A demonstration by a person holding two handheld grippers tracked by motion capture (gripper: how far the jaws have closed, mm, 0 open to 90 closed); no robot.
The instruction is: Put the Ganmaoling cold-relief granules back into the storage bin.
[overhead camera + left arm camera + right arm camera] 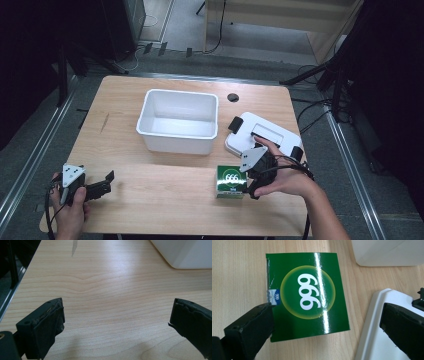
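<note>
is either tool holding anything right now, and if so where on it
Nothing is held. The right tool is open above the green box, jaws not clamped on it. The left tool is open over bare table.

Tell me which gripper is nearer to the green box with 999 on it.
Right. The right gripper is open directly over the green box, its jaws on either side of it. The left gripper is open above bare table, far off to the box's left.

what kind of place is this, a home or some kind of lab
Most likely a lab or recording workspace, not a home: a bare wooden table stands on a grey floor with metal rails, loose cables and dark equipment stands around it.
</note>
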